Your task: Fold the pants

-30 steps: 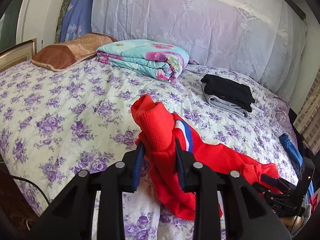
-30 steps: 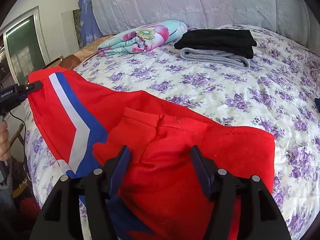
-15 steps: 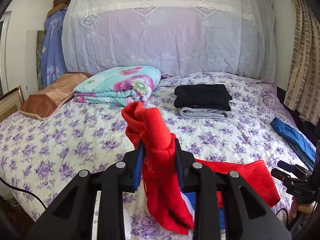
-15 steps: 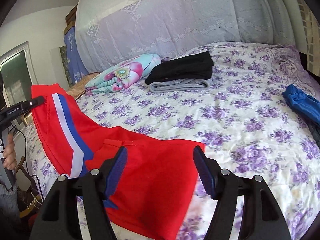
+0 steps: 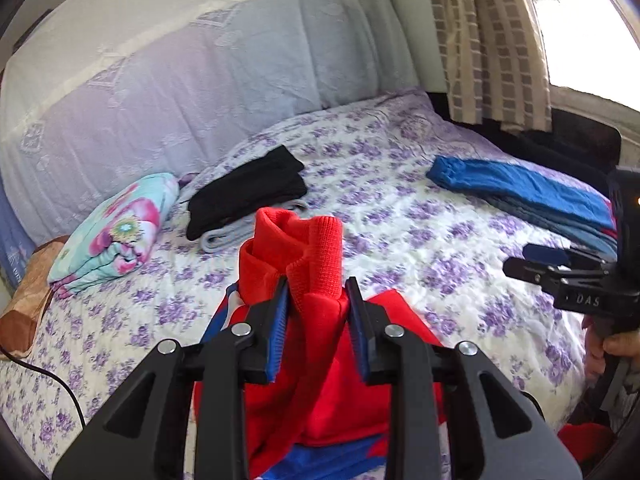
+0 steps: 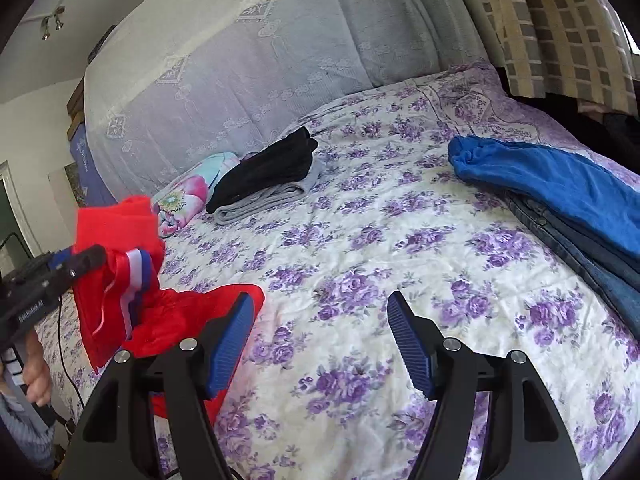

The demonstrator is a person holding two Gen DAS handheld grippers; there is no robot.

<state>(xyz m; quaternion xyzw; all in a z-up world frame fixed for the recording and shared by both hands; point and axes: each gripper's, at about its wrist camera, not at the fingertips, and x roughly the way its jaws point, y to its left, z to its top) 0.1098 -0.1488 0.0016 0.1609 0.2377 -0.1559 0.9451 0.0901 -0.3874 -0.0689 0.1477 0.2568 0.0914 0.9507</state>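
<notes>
The red pants (image 5: 316, 320) with a white and blue side stripe hang bunched from my left gripper (image 5: 318, 304), which is shut on their ribbed cuff and holds them above the flowered bed (image 5: 440, 248). In the right wrist view the pants (image 6: 120, 280) hang at the left from the left gripper (image 6: 80, 264), their lower part resting on the bed (image 6: 360, 260). My right gripper (image 6: 320, 320) is open and empty over bare bedspread, to the right of the pants. It also shows at the right edge of the left wrist view (image 5: 532, 264).
Folded black and grey clothes (image 6: 268, 180) and a floral folded quilt (image 5: 116, 228) lie near the headboard. Blue garment over jeans (image 6: 560, 188) lies at the bed's right side. A brown pillow (image 5: 24, 304) is at the left. Curtains (image 5: 488, 40) hang at the right.
My left gripper has lifted the pants and swung right. My right gripper has moved right, off the red fabric, and now stands over bare bedspread.
</notes>
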